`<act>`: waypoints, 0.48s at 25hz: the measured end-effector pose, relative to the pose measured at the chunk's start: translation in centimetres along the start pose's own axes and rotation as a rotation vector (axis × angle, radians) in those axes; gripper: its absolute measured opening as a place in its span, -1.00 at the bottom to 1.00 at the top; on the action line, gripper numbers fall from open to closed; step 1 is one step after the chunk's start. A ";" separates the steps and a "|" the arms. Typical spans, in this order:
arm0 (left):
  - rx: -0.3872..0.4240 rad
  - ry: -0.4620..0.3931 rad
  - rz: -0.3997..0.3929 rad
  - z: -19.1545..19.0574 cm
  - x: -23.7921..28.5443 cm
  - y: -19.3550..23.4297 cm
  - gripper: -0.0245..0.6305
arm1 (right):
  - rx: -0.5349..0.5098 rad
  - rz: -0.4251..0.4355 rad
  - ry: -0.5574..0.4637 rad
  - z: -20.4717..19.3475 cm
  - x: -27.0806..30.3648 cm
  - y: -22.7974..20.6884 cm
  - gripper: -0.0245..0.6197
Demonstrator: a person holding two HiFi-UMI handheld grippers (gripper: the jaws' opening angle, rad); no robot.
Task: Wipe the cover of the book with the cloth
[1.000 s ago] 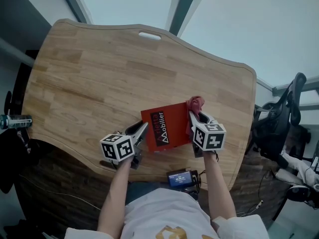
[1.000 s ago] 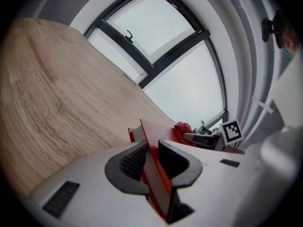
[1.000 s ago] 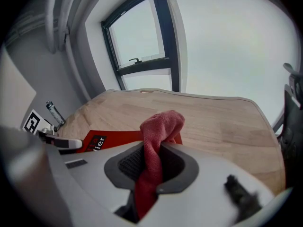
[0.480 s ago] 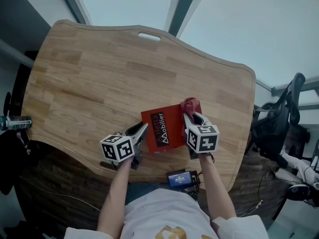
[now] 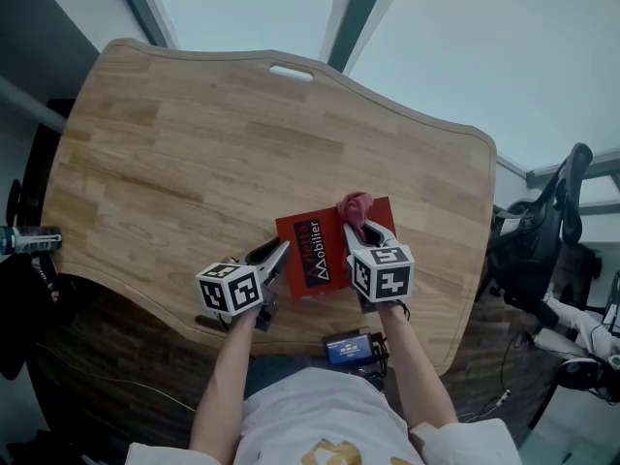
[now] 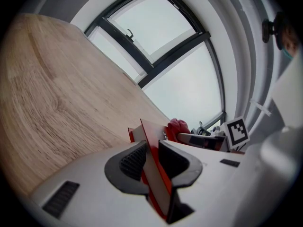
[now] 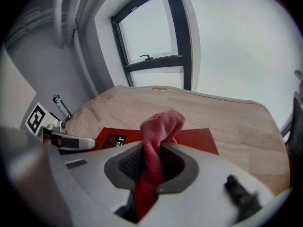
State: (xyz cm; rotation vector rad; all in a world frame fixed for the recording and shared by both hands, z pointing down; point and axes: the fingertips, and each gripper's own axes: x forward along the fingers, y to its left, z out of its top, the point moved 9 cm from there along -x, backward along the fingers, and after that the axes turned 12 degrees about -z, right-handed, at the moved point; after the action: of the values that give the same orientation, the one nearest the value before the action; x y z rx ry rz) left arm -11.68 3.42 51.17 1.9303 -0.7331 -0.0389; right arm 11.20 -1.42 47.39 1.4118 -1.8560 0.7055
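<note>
Left gripper (image 5: 279,250): clamped on the near edge of the book (image 5: 325,260), steadying it.
Right gripper (image 5: 360,231): pinching the cloth (image 5: 355,204), which bunches just ahead of its tips on the book.
Technique: keep the cloth pressed flat and sweep in overlapping strokes.

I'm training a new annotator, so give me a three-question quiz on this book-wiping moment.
1. True or false: the left hand-held gripper is shut on the book's edge.
2. The cloth is: a) lying loose beside the book, b) clamped in the right hand-held gripper, c) tucked under the book.
3. Fill in: the book's cover is mainly ___ in colour.

Key: 1 true; 2 b; 3 red.
</note>
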 end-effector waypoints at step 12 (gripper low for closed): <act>0.004 0.002 -0.003 0.0 0.0 0.1 -0.65 | -0.047 0.049 0.001 0.2 0.2 2.2 -0.70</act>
State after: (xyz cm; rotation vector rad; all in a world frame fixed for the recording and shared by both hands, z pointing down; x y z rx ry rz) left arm -11.76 3.36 51.22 1.9351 -0.7288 -0.0371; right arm 9.00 -1.06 47.39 1.3396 -1.8998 0.6826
